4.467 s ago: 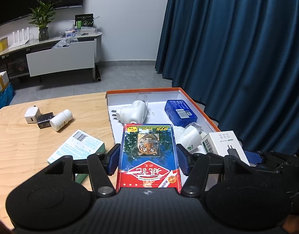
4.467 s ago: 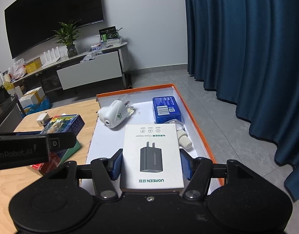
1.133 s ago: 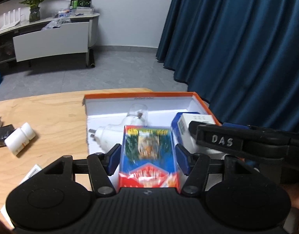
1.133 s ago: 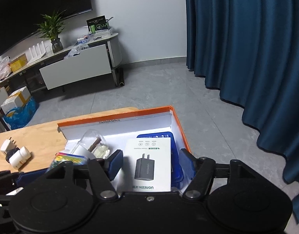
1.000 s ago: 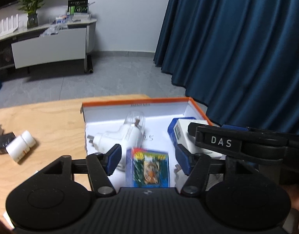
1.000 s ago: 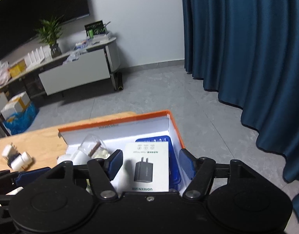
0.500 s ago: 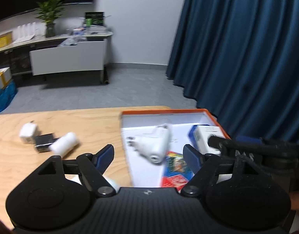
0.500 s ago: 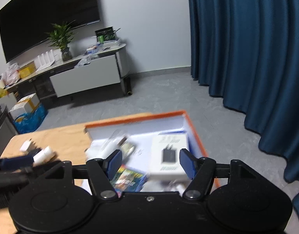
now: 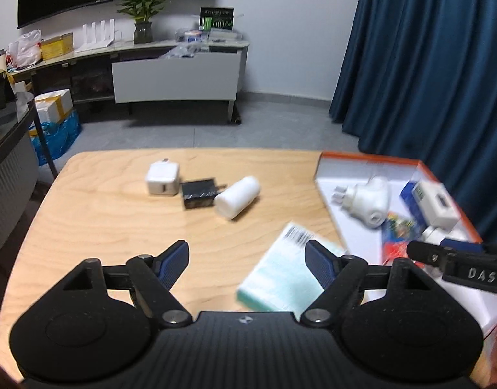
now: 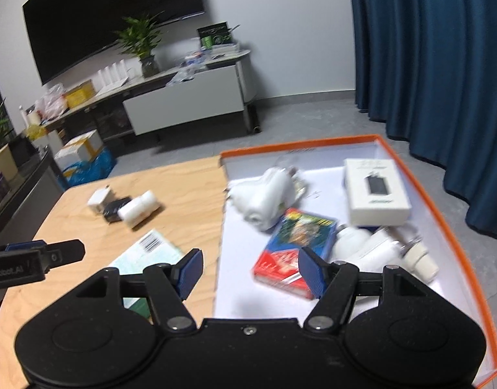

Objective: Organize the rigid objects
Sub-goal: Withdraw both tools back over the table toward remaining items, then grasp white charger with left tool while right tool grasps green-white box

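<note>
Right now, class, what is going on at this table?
A person with two hand-held grippers is sorting items into the orange box. Both the left gripper and right gripper are open and empty. The card pack and charger box lie inside; a white bottle, two adapters and a green box remain on the table.

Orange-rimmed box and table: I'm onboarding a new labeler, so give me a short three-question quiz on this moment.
1. True or false: both grippers are holding something.
2. Which lies inside the orange-rimmed box? A) white bottle B) tiger-print box C) black adapter
3. Name the flat item nearest the left gripper on the table.

Key:
1. False; the left gripper and right gripper are open and empty.
2. B, the tiger-print box.
3. The green-and-white box.
</note>
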A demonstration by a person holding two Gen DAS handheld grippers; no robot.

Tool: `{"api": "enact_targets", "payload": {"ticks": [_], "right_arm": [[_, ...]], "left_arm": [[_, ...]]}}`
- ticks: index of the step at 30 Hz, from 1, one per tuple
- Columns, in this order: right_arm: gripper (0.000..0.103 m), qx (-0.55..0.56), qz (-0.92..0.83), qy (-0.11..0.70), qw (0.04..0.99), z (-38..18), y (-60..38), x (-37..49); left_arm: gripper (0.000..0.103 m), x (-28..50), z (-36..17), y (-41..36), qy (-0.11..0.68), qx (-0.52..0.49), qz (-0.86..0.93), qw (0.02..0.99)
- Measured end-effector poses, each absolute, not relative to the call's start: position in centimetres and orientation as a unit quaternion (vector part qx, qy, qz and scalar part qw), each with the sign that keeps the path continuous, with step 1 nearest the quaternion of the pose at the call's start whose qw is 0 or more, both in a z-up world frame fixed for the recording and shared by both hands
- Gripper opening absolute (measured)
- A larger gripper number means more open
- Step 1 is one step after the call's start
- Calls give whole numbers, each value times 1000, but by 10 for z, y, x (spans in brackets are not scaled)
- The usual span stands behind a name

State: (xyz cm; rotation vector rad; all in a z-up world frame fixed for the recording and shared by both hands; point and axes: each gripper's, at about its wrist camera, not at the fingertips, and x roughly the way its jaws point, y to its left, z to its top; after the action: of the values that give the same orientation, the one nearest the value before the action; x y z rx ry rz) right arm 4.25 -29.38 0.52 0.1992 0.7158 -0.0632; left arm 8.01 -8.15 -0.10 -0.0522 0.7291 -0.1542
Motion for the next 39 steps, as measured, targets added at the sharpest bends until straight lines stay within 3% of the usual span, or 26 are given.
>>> {"api": "enact_targets", "payload": {"ticks": [15,32,36,39], "right_arm": [[78,116,13,378,918,-14,-246,59],[78,120,34,371,920,-20,-214,82],[78,122,28,372,920,-22,-210,87],[78,133,15,375,917,-24,-210,90]], "left_arm": [[91,115,-20,-18,355,-34,-2,934],[88,237,-49,4,376,-22,-1,926],[77,243,-60,10,387,-20,-11,922],[58,237,-60,10,373,3,0,928]]}}
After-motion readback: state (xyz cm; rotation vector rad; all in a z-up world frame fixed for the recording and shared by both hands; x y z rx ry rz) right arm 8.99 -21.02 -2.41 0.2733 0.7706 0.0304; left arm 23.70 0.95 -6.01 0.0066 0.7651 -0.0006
